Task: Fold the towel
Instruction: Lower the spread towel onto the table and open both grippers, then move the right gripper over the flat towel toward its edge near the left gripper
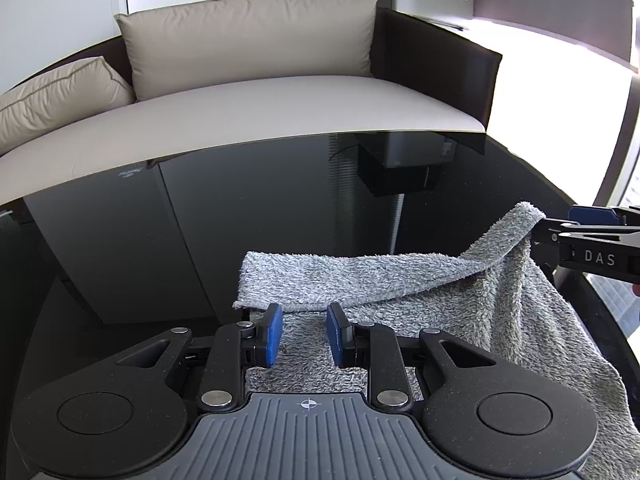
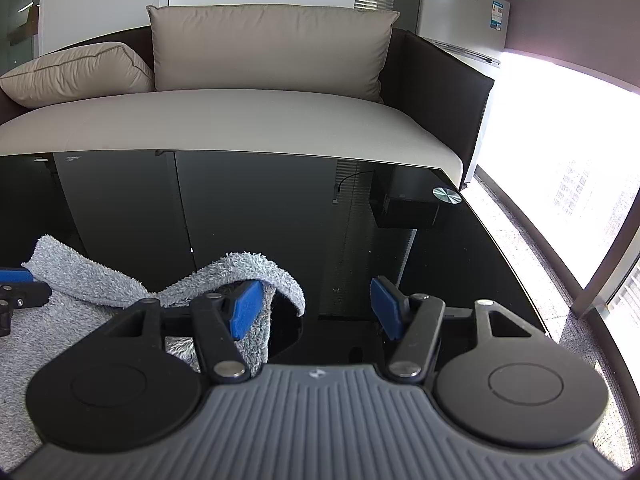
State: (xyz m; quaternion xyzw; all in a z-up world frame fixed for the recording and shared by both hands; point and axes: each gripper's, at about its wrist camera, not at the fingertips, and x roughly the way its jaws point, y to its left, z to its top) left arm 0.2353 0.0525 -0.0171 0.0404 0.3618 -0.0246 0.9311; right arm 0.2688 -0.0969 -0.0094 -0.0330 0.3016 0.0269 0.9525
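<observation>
A grey towel [image 1: 420, 320] lies on the black glass table [image 1: 200, 240], near the table's right edge, its far edge rolled back toward the near side. The left gripper [image 1: 305, 336] hovers low over the towel's left part, its 2 blue pads [image 1: 273, 334] spread, with nothing between them. The right gripper [image 2: 316, 308] sits at the towel's right corner, jaws wide apart; the lifted corner drapes over its left pad [image 2: 246, 308]. Beyond the table stands a sofa [image 1: 280, 108] with 2 cushions [image 1: 248, 36].
</observation>
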